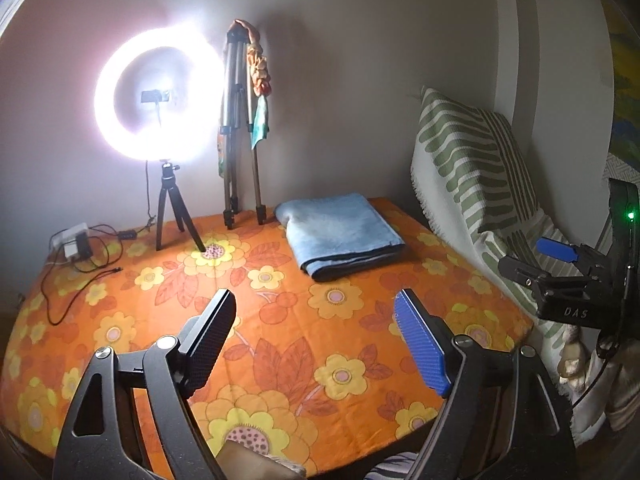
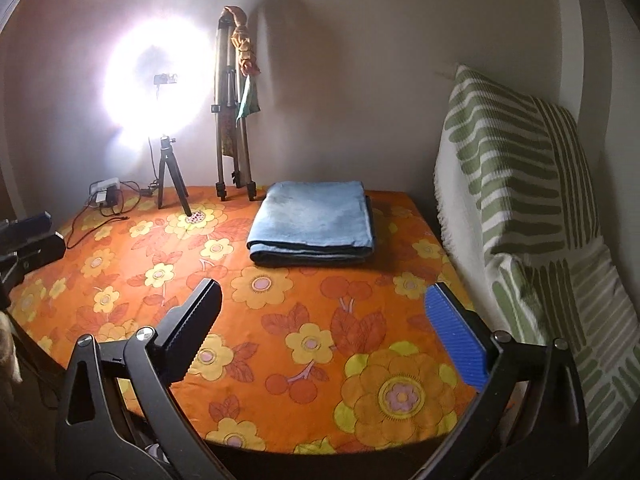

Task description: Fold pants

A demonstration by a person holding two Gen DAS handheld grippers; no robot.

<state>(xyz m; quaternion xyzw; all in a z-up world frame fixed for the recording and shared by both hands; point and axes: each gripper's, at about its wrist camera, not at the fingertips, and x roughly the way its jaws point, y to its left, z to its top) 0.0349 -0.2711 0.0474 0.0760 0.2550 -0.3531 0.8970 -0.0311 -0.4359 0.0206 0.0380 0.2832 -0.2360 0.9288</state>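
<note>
left gripper wide open, holding nothing, up over the orange flower cloth. right gripper wide open too, empty. blue pants folded flat in a neat pile, far back on the cloth, near the tall tripod, well apart from both.

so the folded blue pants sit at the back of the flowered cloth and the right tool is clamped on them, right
Not quite. The pants do lie folded at the back of the cloth, but the right tool is open and clear of them, with nothing between its fingers, as the right wrist view shows.
</note>
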